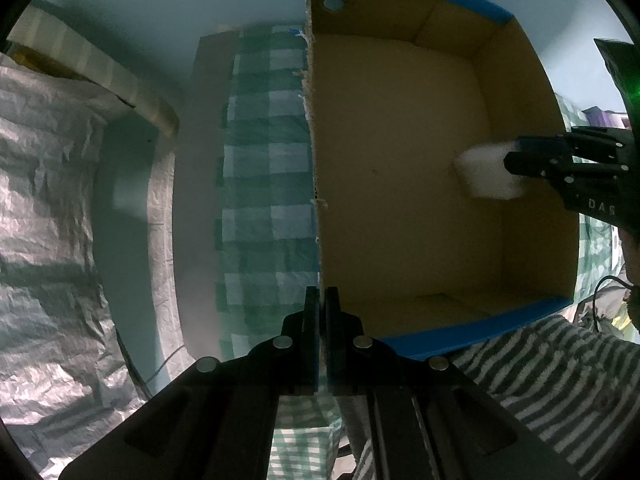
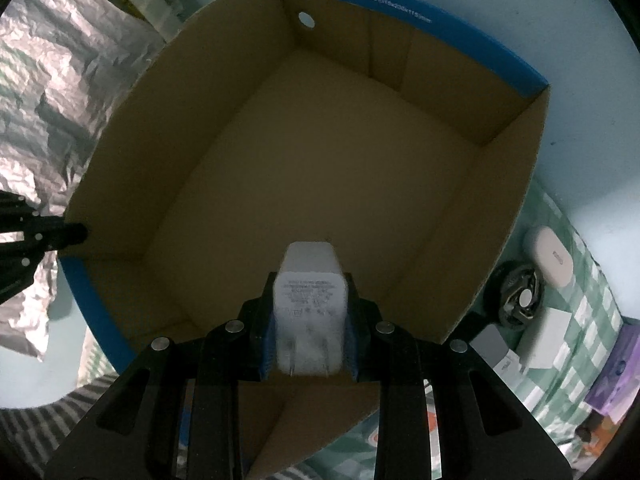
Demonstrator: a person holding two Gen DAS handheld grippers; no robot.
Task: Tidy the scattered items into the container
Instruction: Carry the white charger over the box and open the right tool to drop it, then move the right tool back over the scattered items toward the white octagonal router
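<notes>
Left side: crumpled silver foil sheet (image 1: 48, 208) is lying well outside the box. Your left gripper (image 1: 322, 320) is pointing down, fingers pressed together and pinching the torn left wall of the cardboard box (image 1: 400, 160) at its near corner; green checked cloth (image 1: 264, 184) is showing just outside that wall.

Box interior is looking bare except for what you're bringing in. Your right gripper (image 2: 308, 320) is hanging over the near-right part of the box, fingers pinching the white charger (image 2: 308, 300) on its two flat sides, prongs facing the camera. In the left wrist view the charger (image 1: 486, 174) is sitting inside the box opening, by the right wall; can't tell if it's touching the floor.

Right of the box, on the checked cloth: black round item (image 2: 518, 296), white oval case (image 2: 550, 256), small white boxes (image 2: 536, 342), purple pack (image 2: 618, 376), all still outside the container.
</notes>
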